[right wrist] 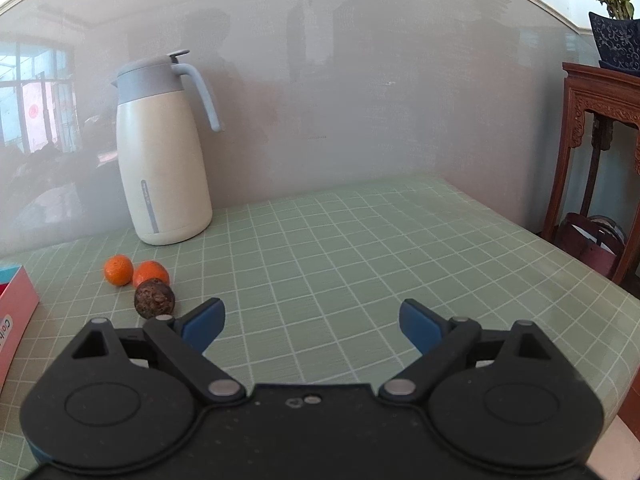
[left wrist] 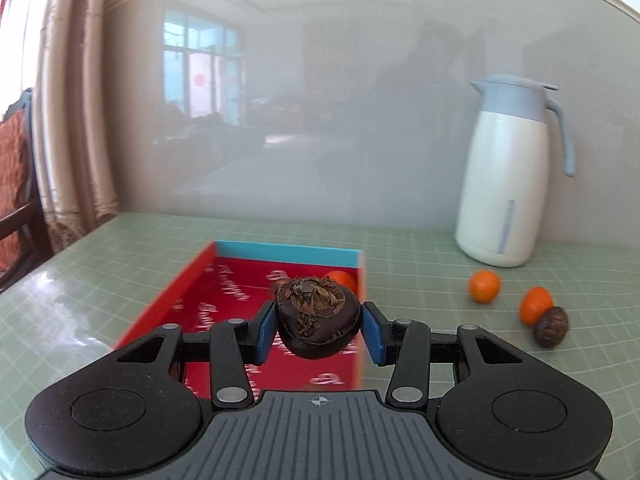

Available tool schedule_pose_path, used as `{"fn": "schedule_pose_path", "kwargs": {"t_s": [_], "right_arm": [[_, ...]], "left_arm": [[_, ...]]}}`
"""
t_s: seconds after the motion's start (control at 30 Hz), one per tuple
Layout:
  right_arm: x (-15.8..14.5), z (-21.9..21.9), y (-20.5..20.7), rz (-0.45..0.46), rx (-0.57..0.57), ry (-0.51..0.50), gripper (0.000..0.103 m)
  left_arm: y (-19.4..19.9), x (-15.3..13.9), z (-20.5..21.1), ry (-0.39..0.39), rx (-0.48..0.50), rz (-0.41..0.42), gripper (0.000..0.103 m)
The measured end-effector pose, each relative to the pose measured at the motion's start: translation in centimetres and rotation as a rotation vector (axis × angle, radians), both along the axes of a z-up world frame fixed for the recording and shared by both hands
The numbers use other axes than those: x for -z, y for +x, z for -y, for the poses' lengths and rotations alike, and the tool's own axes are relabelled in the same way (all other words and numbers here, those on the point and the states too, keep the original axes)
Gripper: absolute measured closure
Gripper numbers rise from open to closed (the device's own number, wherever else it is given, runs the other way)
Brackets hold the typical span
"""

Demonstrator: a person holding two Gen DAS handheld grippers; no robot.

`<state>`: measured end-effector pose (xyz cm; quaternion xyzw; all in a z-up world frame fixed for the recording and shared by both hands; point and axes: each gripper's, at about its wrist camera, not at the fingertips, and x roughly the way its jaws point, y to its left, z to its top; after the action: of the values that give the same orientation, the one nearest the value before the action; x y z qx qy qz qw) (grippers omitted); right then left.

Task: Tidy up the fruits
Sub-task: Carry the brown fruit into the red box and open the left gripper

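Two grippers, one loaded.
Your left gripper (left wrist: 320,326) pinches a dark fruit (left wrist: 318,316) above the red box (left wrist: 168,300); your right gripper (right wrist: 310,320) is spread wide over the table (right wrist: 360,240).

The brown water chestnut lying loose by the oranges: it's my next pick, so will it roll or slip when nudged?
Likely yes. The brown water chestnut looks rounded, so a nudge could roll it across the smooth table mat. It seems to touch the nearer orange, which may shift too. Its rough skin probably grips well.
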<state>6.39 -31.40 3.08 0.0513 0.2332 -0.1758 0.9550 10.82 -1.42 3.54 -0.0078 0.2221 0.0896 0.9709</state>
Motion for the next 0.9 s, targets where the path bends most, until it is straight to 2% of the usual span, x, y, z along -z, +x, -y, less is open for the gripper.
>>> {"fn": "schedule_pose_path", "kwargs": {"t_s": [0.2, 0.4, 0.8, 0.9], "right_arm": [[0.2, -1.5, 0.5, -0.01, -0.029, -0.014, 0.009], [0.5, -2.7, 0.9, -0.019, -0.047, -0.038, 0.009], [0.8, -3.9, 0.7, -0.023, -0.06, -0.073, 0.009], [0.7, -3.8, 0.7, -0.023, -0.058, -0.071, 0.009]], "left_arm": [[-0.2, 1.1, -3.8, -0.005, -0.102, -0.015, 0.058], [0.3, 1.9, -6.1, -0.041, -0.169, -0.04, 0.058], [1.6, 3.5, -7.5, -0.123, -0.241, -0.123, 0.057], [1.3, 3.3, -7.3, -0.12, -0.248, -0.106, 0.057]]}}
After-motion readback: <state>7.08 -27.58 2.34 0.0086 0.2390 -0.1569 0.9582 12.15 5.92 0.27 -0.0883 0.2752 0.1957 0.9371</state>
